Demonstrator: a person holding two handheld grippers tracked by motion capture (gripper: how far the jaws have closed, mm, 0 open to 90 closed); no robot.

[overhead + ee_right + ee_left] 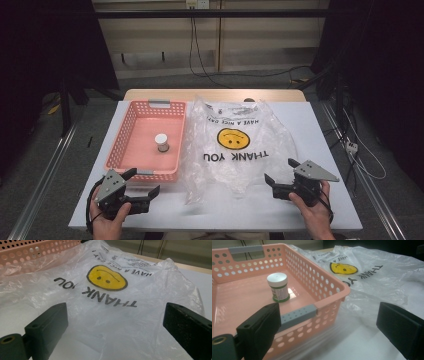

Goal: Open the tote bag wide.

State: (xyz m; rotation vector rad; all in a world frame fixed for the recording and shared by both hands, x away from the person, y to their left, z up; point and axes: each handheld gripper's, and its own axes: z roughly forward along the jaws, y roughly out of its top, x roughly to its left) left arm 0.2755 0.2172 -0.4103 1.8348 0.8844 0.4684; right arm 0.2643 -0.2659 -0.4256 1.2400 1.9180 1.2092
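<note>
Starting at the near edge: left gripper [141,186] sits just in front of the pink basket [131,121], jaws spread wide, nothing between them. Right gripper [282,175] hovers at the near right edge of the plastic bag [235,145], jaws likewise wide apart and empty — neither pad touches the film as far as I can tell.

Bag lies flat and crumpled on the white table [325,200], just right of the basket and overlapping its right wall a little. Yellow smiley [233,138] and "THANK YOU" print face up, reading upside down from the person's side. Can't tell which end is the mouth.

Inside the basket, a small jar [161,142] with a white lid and green label stands upright near the middle, well apart from the walls; clear in the left gripper view [278,287].

My read: this is the approach step, nothing grasped yet. Likely job is getting the jar into the bag — a guess from the layout.

Next move calls for:
- right jaws down onto one layer of film, pinch and lift to open it
- left reaching over the basket's near wall for the jar

Risk: thin film slips or both layers get pinched together.
</note>
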